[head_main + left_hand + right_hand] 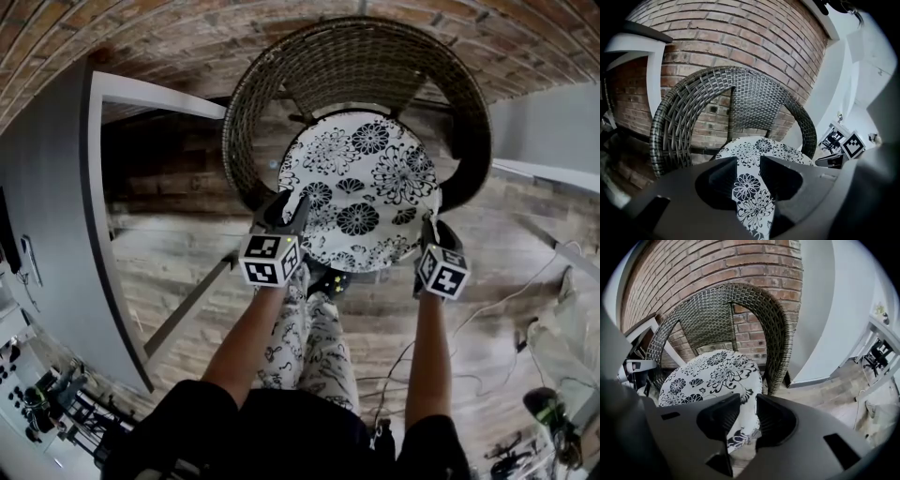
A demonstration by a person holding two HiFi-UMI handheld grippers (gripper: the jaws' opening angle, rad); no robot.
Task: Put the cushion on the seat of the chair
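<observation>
Two grippers, both clamped on the floral cushion (361, 187): left gripper (286, 214) and right gripper (429, 230) each pinch its rim at the chair's front, well apart along that edge, fabric between the jaws. Cushion lies over the seat of the wicker chair (272, 84), inside the curved back, its held edge overhanging the chair's front. Brick wall (740, 42) stands behind the chair.

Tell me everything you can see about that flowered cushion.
The cushion is round, padded-looking, white fabric printed with black flowers. It lies roughly flat over the seat of the dark wicker chair, its near edge sticking out past the chair's front. The left gripper and right gripper each pinch that near edge, one at either side, with fabric between their fingers. Whether it fully rests on the seat cannot be told.
</observation>
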